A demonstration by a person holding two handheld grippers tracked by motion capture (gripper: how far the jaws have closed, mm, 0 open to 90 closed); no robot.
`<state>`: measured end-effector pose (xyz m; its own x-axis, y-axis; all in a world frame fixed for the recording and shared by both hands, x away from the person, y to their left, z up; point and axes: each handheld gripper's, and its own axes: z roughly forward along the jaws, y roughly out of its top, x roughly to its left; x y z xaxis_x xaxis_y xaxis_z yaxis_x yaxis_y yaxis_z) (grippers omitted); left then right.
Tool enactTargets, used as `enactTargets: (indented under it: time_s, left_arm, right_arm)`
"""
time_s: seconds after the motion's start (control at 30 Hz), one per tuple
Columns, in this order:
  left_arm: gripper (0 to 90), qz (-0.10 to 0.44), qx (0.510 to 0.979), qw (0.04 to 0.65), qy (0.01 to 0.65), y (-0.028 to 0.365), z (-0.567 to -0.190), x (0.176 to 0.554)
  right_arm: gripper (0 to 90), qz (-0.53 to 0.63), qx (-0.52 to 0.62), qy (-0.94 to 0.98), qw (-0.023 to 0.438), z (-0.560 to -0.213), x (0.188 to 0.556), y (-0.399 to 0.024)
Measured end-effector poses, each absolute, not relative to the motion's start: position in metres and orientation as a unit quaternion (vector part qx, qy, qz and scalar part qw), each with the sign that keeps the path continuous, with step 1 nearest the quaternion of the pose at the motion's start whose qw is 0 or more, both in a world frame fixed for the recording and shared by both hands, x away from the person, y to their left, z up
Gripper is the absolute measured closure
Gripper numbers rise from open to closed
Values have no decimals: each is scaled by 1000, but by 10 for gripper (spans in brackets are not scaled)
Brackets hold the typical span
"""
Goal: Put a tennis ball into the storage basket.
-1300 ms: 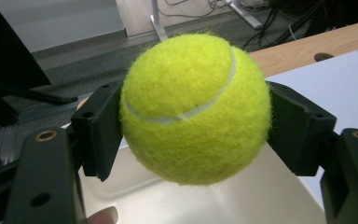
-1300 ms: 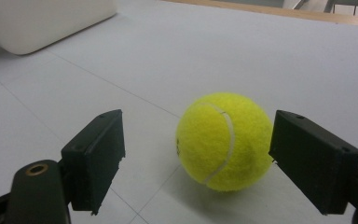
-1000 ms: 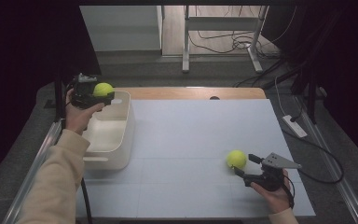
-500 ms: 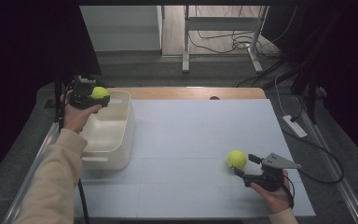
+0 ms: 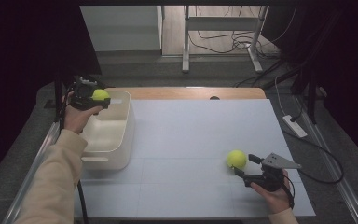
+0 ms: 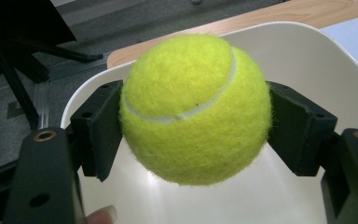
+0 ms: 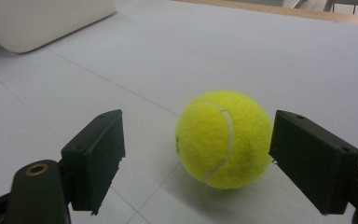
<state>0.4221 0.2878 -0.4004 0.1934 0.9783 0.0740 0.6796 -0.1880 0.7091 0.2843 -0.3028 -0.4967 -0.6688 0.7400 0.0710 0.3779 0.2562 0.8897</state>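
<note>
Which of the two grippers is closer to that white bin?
Left. The left gripper hangs over the white bin's far end, clamping a tennis ball. The right gripper is across the table, its open jaws around another tennis ball.

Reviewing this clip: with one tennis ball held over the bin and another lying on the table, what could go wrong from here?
1. The left gripper holds its tennis ball near the white bin's far rim; released there, it might bounce out.
2. The right gripper's open jaws sit off-centre around the second tennis ball; closing might nudge it into rolling across the table.
</note>
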Motion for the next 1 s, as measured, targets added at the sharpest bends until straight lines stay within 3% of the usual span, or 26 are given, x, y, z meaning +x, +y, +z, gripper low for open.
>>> enactTargets:
  time_s: [0.4, 1.0]
  left_arm:
    - [135, 258, 716, 336, 554, 282, -387, 409]
    - [133, 200, 726, 442, 487, 254, -374, 379]
  right_arm:
    - [179, 491, 361, 771, 185, -497, 285, -303]
    - [179, 497, 367, 765, 181, -496, 287, -303]
